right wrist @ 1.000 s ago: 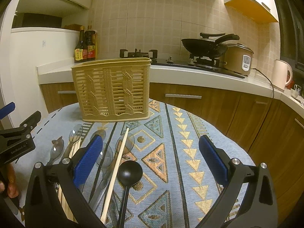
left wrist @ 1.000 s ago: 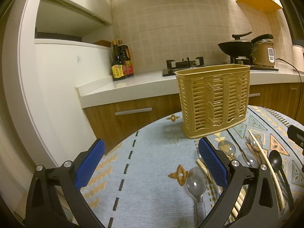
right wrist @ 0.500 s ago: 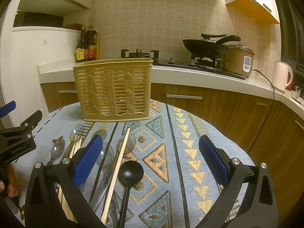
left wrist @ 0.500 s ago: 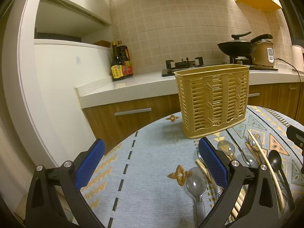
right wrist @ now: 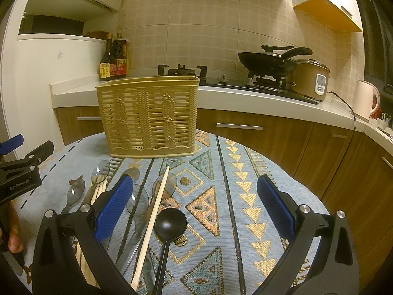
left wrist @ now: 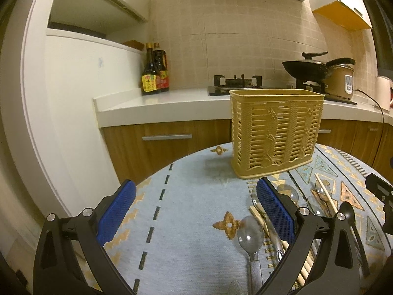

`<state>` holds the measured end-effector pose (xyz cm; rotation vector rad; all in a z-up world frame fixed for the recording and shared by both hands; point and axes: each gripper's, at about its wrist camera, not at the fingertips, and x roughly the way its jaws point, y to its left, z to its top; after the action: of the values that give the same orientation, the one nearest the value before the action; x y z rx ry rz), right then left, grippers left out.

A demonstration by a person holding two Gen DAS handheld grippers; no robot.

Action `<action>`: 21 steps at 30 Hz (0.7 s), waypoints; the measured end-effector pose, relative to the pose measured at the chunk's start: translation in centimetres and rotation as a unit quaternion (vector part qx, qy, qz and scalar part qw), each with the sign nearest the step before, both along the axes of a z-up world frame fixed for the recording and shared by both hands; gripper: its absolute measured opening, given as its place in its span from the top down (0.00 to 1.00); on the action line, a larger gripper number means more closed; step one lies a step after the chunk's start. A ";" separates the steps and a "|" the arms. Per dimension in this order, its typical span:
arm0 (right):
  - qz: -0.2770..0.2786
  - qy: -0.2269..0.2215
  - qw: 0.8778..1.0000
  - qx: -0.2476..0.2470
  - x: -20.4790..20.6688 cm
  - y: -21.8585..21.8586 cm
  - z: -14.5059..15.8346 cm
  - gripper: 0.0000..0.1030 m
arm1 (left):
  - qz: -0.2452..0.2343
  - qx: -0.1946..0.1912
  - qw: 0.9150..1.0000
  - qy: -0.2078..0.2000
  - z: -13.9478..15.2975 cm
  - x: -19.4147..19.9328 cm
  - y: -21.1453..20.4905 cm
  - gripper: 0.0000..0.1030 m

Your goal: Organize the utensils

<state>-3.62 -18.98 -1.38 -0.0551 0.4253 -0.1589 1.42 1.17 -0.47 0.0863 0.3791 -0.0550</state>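
A tan slatted utensil basket [left wrist: 275, 132] stands upright at the far side of the round table; it also shows in the right wrist view [right wrist: 149, 115]. In front of it lie a black ladle [right wrist: 169, 223], a loose chopstick [right wrist: 152, 218], several clear spoons [right wrist: 137, 201] and more chopsticks [right wrist: 97, 194]. My right gripper [right wrist: 195, 211] is open and empty, low over the table beside the ladle. My left gripper [left wrist: 196, 213] is open and empty, left of a clear spoon [left wrist: 250, 233].
A patterned blue cloth [right wrist: 228, 177] covers the table. Behind it runs a kitchen counter [left wrist: 157, 105] with sauce bottles [left wrist: 154, 73], a gas hob, a black wok [right wrist: 267, 61], a rice cooker [right wrist: 312, 78] and a kettle [right wrist: 366, 98].
Both views have shifted very slightly; the basket sits a little higher in the left wrist view. Both grippers stay open and empty, and no utensil has moved.
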 end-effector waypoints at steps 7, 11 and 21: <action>0.002 0.001 1.000 -0.009 0.1 0.3 0.0 0.06 | -0.004 0.006 1.000 -0.007 0.0 -0.1 -0.3 0.07; 0.001 0.001 1.000 -0.008 0.1 0.3 0.0 0.06 | -0.004 0.005 1.000 -0.007 0.0 -0.2 -0.3 0.07; -0.001 0.003 1.000 -0.010 0.2 0.5 0.0 0.06 | -0.004 0.003 1.000 -0.006 0.0 -0.3 -0.2 0.07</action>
<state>-3.44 -18.51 -1.41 -0.0745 0.4289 -0.1644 1.16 0.94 -0.47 0.0943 0.3671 -0.0614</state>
